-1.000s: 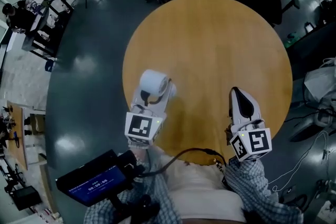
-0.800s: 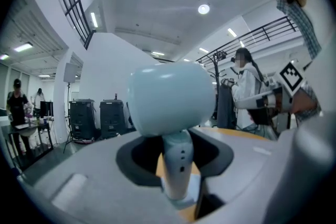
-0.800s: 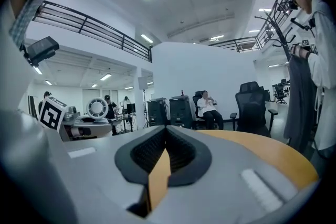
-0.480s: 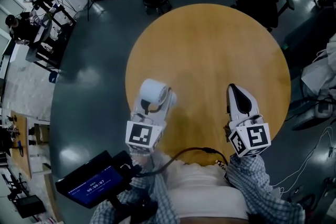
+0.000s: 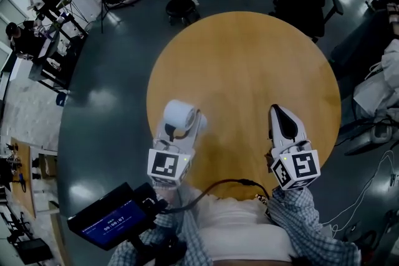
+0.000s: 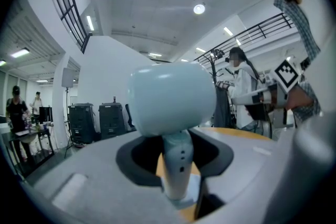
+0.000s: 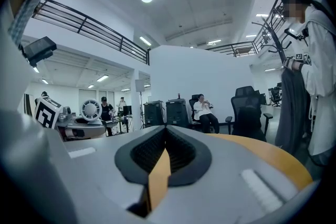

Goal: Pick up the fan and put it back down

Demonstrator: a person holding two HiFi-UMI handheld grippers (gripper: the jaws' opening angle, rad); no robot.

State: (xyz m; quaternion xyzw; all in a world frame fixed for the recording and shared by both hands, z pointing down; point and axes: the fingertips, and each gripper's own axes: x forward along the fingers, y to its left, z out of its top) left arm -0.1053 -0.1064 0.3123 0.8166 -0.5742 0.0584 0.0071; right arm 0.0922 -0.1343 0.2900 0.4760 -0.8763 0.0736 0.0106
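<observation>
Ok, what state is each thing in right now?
Small white desk fan: upright, held by its stem.
Left gripper: shut on the fan's stem.
Right gripper: shut, nothing between its jaws.

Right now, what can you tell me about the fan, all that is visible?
The fan is small and pale blue-white, and it looks like smooth plastic. It has a rounded drum head on a slim stem with small dark dots. It stands upright over the near left edge of the table. The left tool is shut on the stem, below the head. Whether its foot touches the table cannot be told.
</observation>
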